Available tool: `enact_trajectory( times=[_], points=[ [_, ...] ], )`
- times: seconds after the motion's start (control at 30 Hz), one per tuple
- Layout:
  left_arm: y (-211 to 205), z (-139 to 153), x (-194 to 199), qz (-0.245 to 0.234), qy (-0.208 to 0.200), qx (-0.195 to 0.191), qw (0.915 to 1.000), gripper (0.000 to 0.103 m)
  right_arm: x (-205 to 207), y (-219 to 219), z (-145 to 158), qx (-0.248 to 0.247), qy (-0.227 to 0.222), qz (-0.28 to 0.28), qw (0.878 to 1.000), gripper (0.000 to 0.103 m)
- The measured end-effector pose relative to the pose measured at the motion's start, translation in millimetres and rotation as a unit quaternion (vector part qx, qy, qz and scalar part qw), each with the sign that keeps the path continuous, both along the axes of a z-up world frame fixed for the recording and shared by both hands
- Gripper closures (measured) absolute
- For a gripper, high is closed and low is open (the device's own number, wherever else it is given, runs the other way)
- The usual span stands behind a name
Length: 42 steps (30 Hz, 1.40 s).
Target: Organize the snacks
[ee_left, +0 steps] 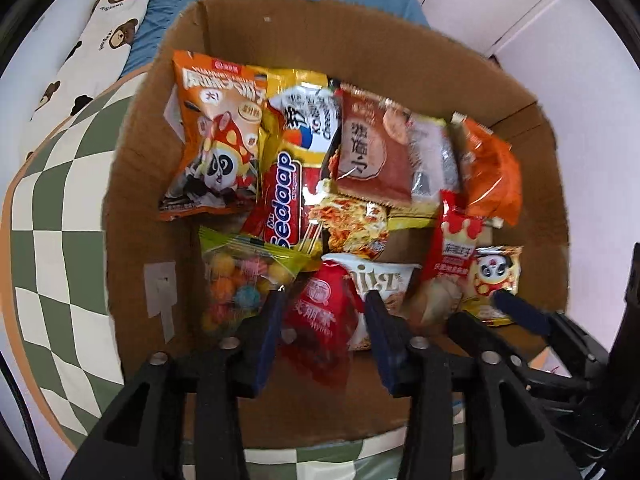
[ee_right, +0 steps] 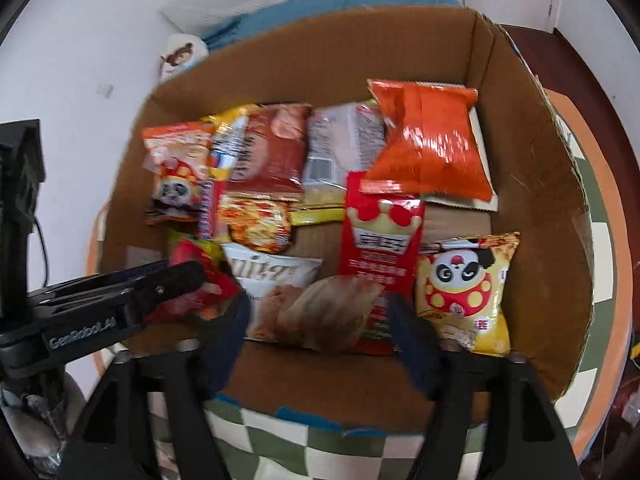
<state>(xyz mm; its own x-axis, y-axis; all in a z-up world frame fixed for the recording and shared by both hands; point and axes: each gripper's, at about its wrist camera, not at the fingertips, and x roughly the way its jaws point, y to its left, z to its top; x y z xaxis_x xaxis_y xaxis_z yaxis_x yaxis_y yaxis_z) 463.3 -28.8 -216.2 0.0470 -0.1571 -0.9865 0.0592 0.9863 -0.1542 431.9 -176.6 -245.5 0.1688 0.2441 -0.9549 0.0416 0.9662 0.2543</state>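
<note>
1. I take the cardboard box (ee_left: 280, 28) as my landmark. It stands on a checked cloth (ee_right: 320, 452), is crowded with snack packets, and both grippers hang over its near wall, pointing down into it.
2. The left gripper (ee_left: 325, 294) shows a narrow gap. A red packet (ee_left: 320, 320) lies between its fingers by the near-left corner of the box. I see no pad pressing on it, so I judge it loose rather than gripped.
3. The red packet's long axis runs from the near wall towards the middle of the box, in line with the finger blades. It overlaps a white bag (ee_left: 384, 276) beside it.
4. The right gripper (ee_right: 320, 328) stands wide. A blurred tan packet (ee_right: 332, 312) sits between its fingers at the middle of the near wall, clear of both pads. It lies just beside a yellow panda packet (ee_right: 468, 292).
5. What the next move turns on: each packet lies straight below its own gripper. The left hand is nearer the red one and the right hand is nearer the tan one.
6. My judgement is that both packets are as good as placed. If I lift straight up out of the box, neither blade should drag a wrapper along.
</note>
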Motion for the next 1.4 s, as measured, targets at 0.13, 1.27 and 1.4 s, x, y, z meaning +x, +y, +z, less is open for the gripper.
enact_trajectory(
  times=[0.13,1.27,1.4],
  points=[
    [-0.9,-4.9,0.0,-0.003,-0.012,0.026,0.9996,0.013,-0.8,-8.5,-2.5,-0.031,0.000,-0.010,0.999,0.004],
    [6.4,148.0,-120.4,0.023,-0.219,0.033,0.9749,0.006,-115.7,-4.7,172.0,-0.136,-0.207,-0.006,0.969,0.001],
    [5.8,170.7,-153.1,0.014,-0.240,0.031,0.9702,0.006,-150.0,-4.0,201.7,-0.130,-0.231,-0.009,0.964,0.001]
  ],
)
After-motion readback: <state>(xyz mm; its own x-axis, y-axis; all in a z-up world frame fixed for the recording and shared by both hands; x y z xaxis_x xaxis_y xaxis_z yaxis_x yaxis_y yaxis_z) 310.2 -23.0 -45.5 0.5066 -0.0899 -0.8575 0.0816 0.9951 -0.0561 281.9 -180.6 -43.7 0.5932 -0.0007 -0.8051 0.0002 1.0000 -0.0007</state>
